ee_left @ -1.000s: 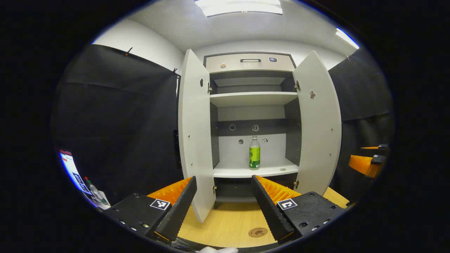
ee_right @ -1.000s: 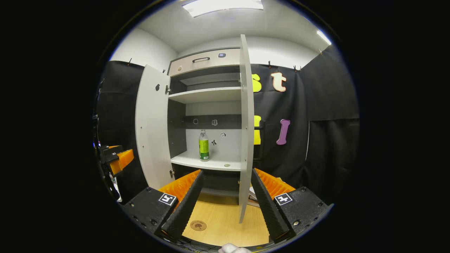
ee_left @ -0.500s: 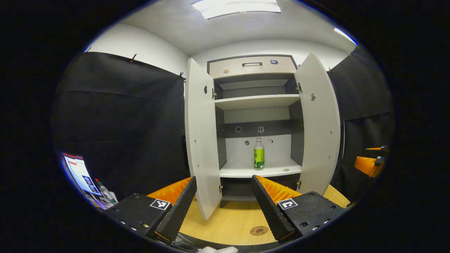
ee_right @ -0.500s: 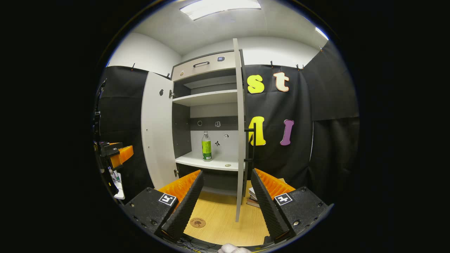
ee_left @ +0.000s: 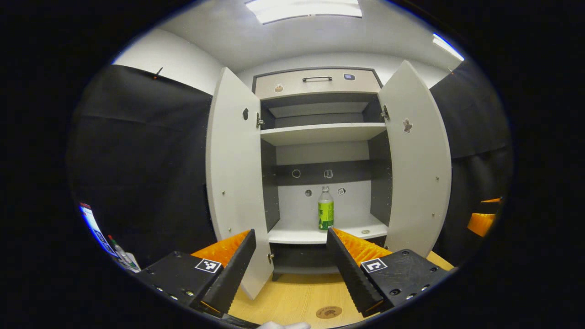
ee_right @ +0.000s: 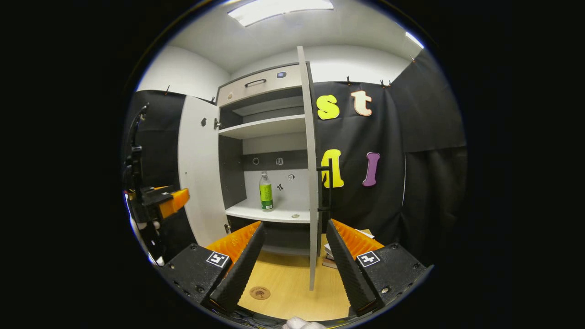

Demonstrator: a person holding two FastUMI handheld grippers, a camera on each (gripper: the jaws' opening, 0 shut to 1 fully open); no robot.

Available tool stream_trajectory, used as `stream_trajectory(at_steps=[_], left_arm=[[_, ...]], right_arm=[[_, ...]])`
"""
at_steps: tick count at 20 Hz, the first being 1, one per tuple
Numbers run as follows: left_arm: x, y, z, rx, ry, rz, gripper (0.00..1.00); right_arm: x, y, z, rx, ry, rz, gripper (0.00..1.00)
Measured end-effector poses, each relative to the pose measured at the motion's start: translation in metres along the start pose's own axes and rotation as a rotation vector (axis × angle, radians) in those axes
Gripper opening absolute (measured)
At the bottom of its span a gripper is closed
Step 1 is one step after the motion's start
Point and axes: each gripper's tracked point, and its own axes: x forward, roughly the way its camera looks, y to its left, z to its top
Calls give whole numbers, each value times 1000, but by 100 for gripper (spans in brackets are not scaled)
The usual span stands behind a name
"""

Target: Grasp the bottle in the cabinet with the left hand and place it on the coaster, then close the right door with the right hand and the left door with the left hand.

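In the left gripper view, you are holding the left tool (ee_left: 289, 265) with its fingers spread wide and nothing between them, low in the frame and well short of the cabinet (ee_left: 320, 84). The bottle (ee_left: 325, 208) is standing upright on the lower shelf (ee_left: 297, 236), just right of the frame's centre, so the first step is not yet done. The coaster (ee_left: 328, 312) is lying bare on the tabletop (ee_left: 292, 297) at the bottom edge. Both the left door (ee_left: 231, 183) and the right door (ee_left: 418, 164) are hanging open.

In the right gripper view, you are holding the right tool (ee_right: 292, 260) wide as well, gripping nothing. The right door (ee_right: 311, 183) is showing edge-on down the middle of the frame, apart from the fingers. The bottle (ee_right: 265, 191) is sitting left of that edge on the shelf, and the coaster (ee_right: 259, 293) is waiting empty at lower left. The left tool (ee_right: 169, 202) is showing at the left edge, clear of the cabinet. You are at the very start, I judge: grasping, placing and closing both doors all remain.
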Motion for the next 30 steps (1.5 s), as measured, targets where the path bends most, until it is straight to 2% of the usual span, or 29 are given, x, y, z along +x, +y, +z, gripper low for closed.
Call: stream_trajectory(at_steps=[6,10,16,18,20,27,28,30], left_arm=[[126,-35,10,-38,-69,-120,95],[217,-64,7,-73,-76,-163,95],[317,-91,-15,-54,-73,-150,95],[340,-99,-31,-64,-43,-160,95],[361,-99,-43,-52,-23,-133,95],[389,-104,-73,-41,34,-117,94],[386,-101,-71,-45,30,-108,75],[375,-102,-64,-52,26,-133,75]], right_arm=[[31,13,17,-26,-11,-95,84],[42,18,18,-55,-6,-174,84],[56,27,11,-105,32,-235,84],[60,26,8,-116,38,-253,84],[62,26,0,-121,64,-262,84],[57,11,-4,-102,79,-307,84],[56,11,-4,-96,77,-306,84],[54,10,-5,-96,73,-306,84]])
